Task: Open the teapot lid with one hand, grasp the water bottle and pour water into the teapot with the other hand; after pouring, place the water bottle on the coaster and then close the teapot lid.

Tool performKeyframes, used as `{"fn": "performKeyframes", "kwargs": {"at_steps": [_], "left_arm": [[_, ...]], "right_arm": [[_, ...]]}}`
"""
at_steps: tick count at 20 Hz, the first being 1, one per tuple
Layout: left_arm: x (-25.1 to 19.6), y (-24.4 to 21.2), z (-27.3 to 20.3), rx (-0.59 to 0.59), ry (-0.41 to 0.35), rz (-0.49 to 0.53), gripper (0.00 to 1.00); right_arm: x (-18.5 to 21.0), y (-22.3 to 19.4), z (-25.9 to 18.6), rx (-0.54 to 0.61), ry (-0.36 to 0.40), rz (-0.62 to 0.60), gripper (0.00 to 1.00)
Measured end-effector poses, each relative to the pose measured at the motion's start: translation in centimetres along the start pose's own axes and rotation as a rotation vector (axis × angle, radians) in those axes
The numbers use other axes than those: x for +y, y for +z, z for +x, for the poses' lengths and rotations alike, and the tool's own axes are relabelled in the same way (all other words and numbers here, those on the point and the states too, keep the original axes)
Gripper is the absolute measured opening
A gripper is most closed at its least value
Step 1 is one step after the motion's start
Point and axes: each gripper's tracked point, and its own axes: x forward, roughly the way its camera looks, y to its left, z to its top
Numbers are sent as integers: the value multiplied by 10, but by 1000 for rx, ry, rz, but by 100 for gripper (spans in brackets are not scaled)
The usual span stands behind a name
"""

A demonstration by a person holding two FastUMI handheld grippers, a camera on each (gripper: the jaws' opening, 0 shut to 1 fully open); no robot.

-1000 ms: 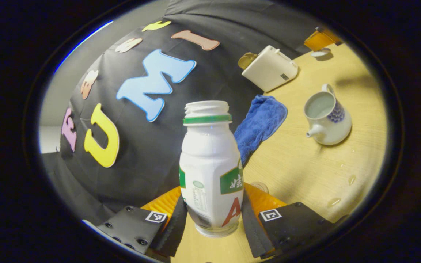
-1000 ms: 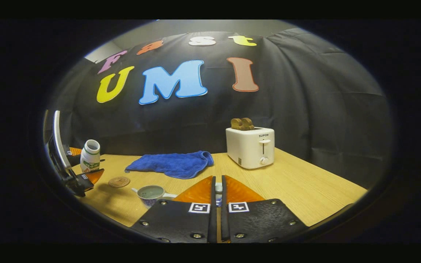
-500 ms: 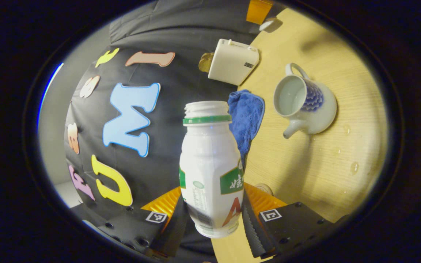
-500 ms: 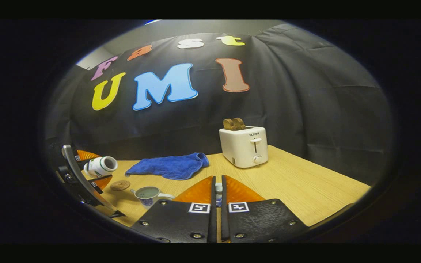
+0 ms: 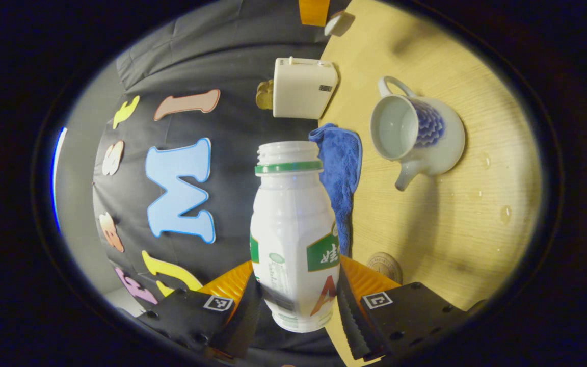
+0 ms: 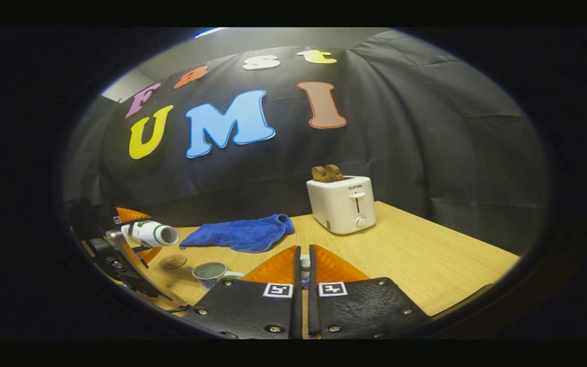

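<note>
My left gripper (image 5: 297,298) is shut on a white water bottle (image 5: 293,229) with a green neck band and no cap. In the right gripper view that bottle (image 6: 151,233) lies almost level, its mouth pointing toward the teapot (image 6: 211,272) from the left. The teapot (image 5: 416,135), white with a blue pattern, stands on the table with its top open. A round brown coaster (image 5: 384,264) lies nearer, beside my left fingers. My right gripper (image 6: 303,265) is shut on the small teapot lid (image 6: 303,263), held above the table right of the pot.
A blue cloth (image 6: 237,234) lies at the back of the wooden table (image 6: 426,270), and a white toaster (image 6: 343,204) with bread in it stands to its right. Water drops (image 5: 503,214) dot the wood near the teapot.
My left gripper has tipped the bottle from upright to nearly level and brought it closer to the teapot. The right gripper has held still with the lid.
</note>
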Motion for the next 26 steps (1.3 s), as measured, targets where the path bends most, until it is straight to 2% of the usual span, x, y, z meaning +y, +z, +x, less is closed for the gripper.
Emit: {"fn": "performKeyframes", "kwargs": {"at_steps": [4,5,6,10,11,14,15,16,17,23,24,25,26], "left_arm": [[4,-1,3,2,11,54,83],[6,-4,3,2,16,69,83],[7,-3,2,1,20,85,83],[10,0,0,-8,34,141,83],[12,-2,1,-11,36,155,77],[14,2,-1,-18,42,186,79],[14,1,-2,-18,43,192,80],[15,0,-1,-19,43,197,82],[16,-1,0,-18,43,202,83],[21,-1,0,-11,55,223,83],[21,-1,0,-8,57,229,77],[23,-1,0,-6,59,233,71],[24,-1,0,-5,60,234,77]], "right_arm": [[0,-1,1,2,1,0,4],[0,0,1,1,2,-1,0],[0,-1,0,1,2,-2,4],[0,-1,1,1,3,1,4],[0,-1,1,2,3,0,4],[0,-2,0,4,4,0,4],[0,-1,0,4,4,-1,0],[0,-2,1,4,4,-1,0],[0,-2,1,5,5,-1,4],[0,-2,1,9,6,-2,4],[1,-3,2,10,6,-2,4],[1,-2,2,11,7,-2,0],[1,-3,2,12,7,-2,4]]}}
